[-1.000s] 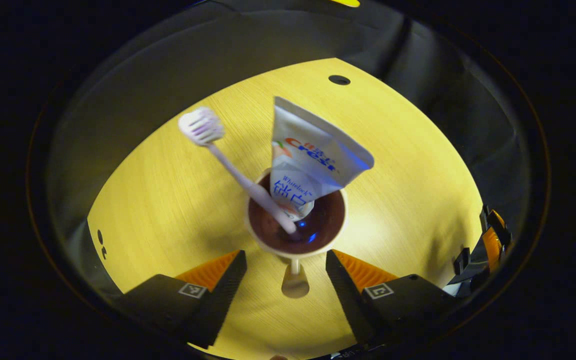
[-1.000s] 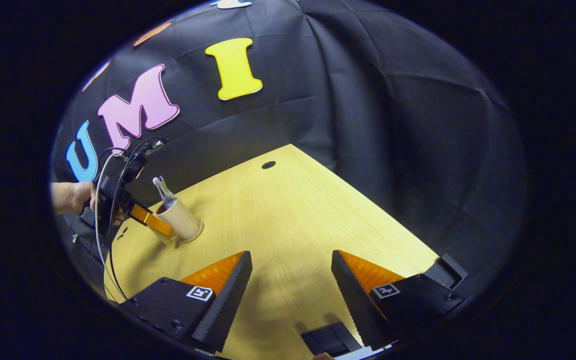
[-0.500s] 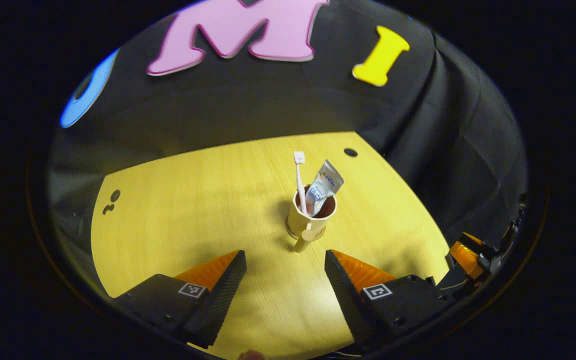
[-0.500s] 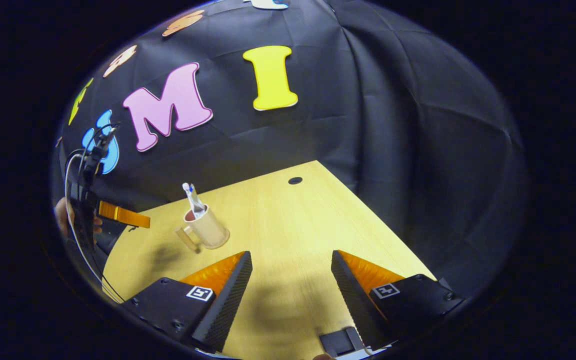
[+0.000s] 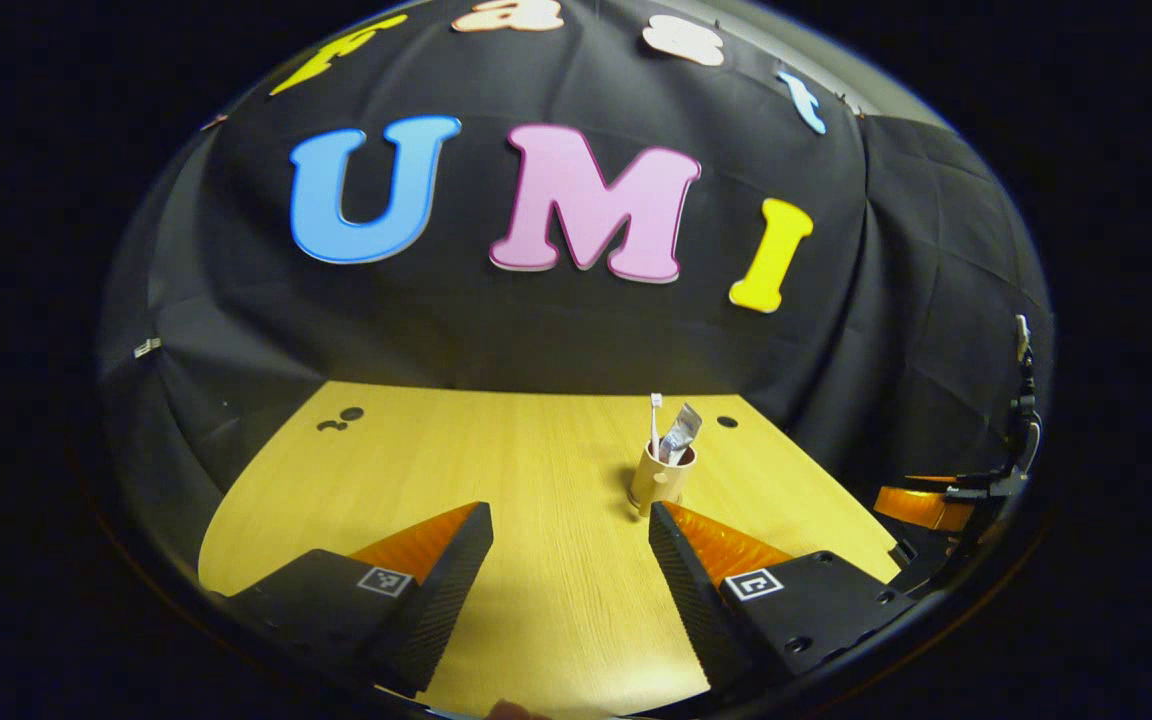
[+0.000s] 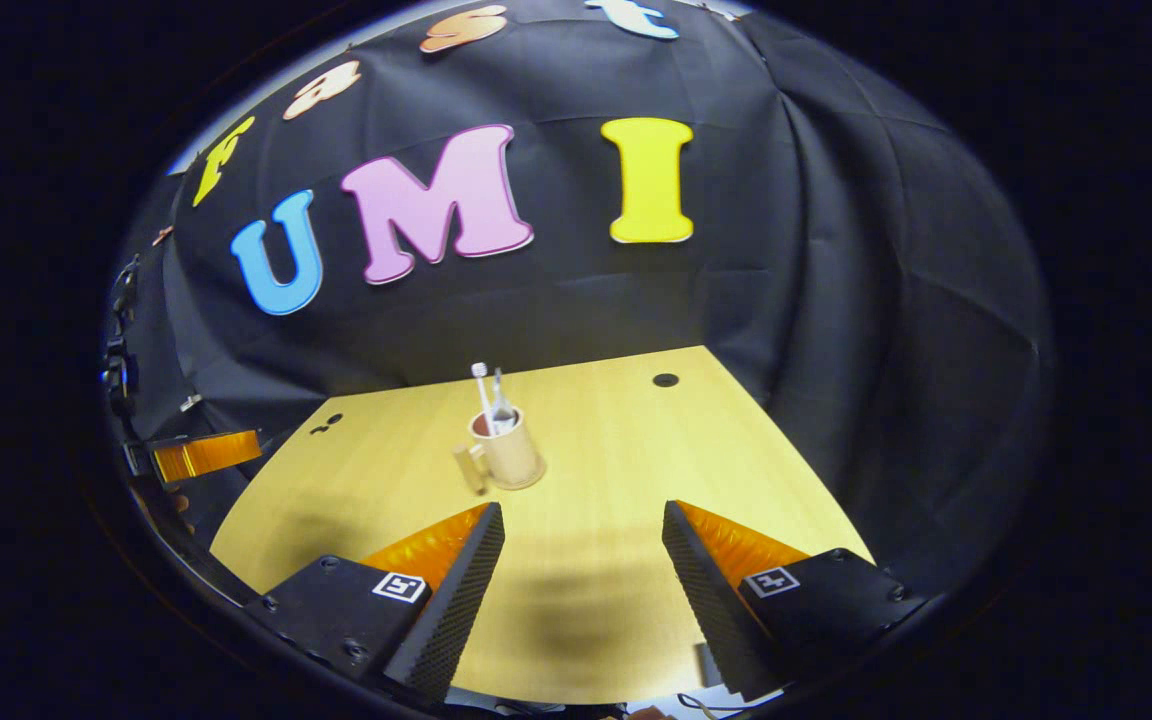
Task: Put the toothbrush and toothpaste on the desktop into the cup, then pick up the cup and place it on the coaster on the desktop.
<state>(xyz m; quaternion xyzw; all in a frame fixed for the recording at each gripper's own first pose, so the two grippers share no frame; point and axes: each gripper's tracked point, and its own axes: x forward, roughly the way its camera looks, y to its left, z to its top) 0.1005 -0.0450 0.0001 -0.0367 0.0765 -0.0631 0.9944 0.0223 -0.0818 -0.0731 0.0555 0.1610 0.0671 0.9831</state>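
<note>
The toothbrush (image 5: pixel 655 420) stands nearly upright in the cup (image 5: pixel 660 478), long axis vertical, bristle head at the top. The toothpaste (image 5: pixel 680 434) tube stands beside it in the same cup, leaning toward the right in the left gripper view, its flat crimped end uppermost. In the right gripper view both items (image 6: pixel 482 390) (image 6: pixel 502 405) rise from the cup (image 6: pixel 511 455) side by side, and the cup handle (image 6: pixel 468 468) points toward the near left.

The cup sits upright on a light wood-grain counter (image 5: pixel 496 470), toward the far right part of it in the left gripper view. A thin round edge shows under the cup base in the right gripper view — whether this is the coaster cannot be told. The counter carries a round cable hole (image 6: pixel 665 380) near its far right edge. Black cloth forms the booth wall behind and to the sides.

Left claw (image 5: pixel 566 560): released, fingers spread wide, nothing between them — the cup stands just beyond its right finger tip in the left gripper view, and whether they touch cannot be told. Right claw (image 6: pixel 581 570): released, fingers spread, hovering over bare counter nearer than the cup.
</note>
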